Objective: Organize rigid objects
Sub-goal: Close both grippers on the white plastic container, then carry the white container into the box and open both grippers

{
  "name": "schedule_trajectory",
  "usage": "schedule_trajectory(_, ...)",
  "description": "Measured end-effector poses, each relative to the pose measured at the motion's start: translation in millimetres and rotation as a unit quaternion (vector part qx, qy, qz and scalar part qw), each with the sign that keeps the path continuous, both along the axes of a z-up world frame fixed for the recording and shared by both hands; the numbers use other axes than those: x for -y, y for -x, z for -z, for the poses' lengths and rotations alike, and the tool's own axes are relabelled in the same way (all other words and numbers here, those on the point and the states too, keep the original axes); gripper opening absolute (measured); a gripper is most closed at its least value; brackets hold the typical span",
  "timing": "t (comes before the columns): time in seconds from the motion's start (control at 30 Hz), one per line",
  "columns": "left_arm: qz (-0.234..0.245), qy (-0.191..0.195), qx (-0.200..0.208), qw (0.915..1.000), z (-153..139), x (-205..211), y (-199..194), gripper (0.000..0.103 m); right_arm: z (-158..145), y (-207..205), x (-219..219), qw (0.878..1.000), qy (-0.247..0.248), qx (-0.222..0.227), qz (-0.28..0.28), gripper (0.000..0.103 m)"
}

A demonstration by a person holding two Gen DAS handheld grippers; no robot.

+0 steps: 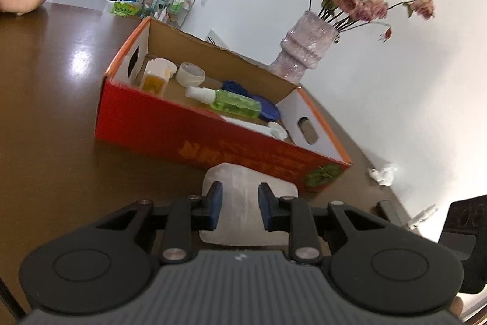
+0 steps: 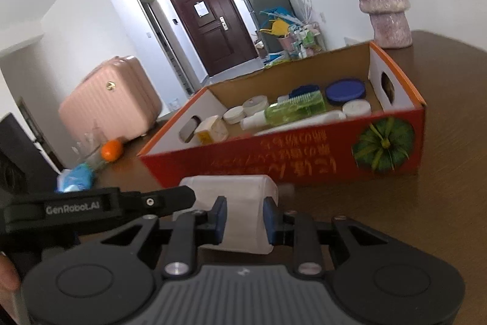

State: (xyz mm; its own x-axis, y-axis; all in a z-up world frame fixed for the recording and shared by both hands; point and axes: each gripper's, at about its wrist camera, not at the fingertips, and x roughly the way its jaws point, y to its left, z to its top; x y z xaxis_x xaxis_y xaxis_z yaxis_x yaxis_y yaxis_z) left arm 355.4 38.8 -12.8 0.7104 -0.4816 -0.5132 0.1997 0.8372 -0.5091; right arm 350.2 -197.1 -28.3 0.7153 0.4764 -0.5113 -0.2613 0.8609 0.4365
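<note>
White bottle (image 2: 234,203) clamped by both grippers, left (image 1: 239,207), right (image 2: 245,220); red box (image 2: 304,160) beyond.

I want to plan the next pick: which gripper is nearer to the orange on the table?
Left. The left gripper grips the bottle at the end on the side of the orange. The right gripper grips the same bottle farther from the orange.
</note>
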Motion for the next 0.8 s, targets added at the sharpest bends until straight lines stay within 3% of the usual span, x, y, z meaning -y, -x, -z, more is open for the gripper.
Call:
schedule_trajectory(0.1,-0.001,0.003,0.007,1.0,-1,8,32,0.026,-5,30,7,1.0,0.001,0.008,0.004,0.025)
schedule_trajectory(0.23,0.009,0.005,0.014,0.9998,-11,18,67,0.025,-23,71,9,0.998,0.035,0.056,0.017,0.025)
schedule_trajectory(0.47,0.016,-0.004,0.07,0.9974,-49,33,104,0.025,-50,111,27,0.995,0.011,0.091,0.029,0.025)
schedule_trajectory(0.63,0.018,-0.002,0.093,0.9955,-65,42,106,0.025,-63,118,34,0.993,0.004,0.114,0.042,0.025)
schedule_trajectory(0.8,0.021,-0.001,0.123,0.9921,-86,43,80,0.026,-83,92,34,0.989,0.002,0.142,0.049,0.025)
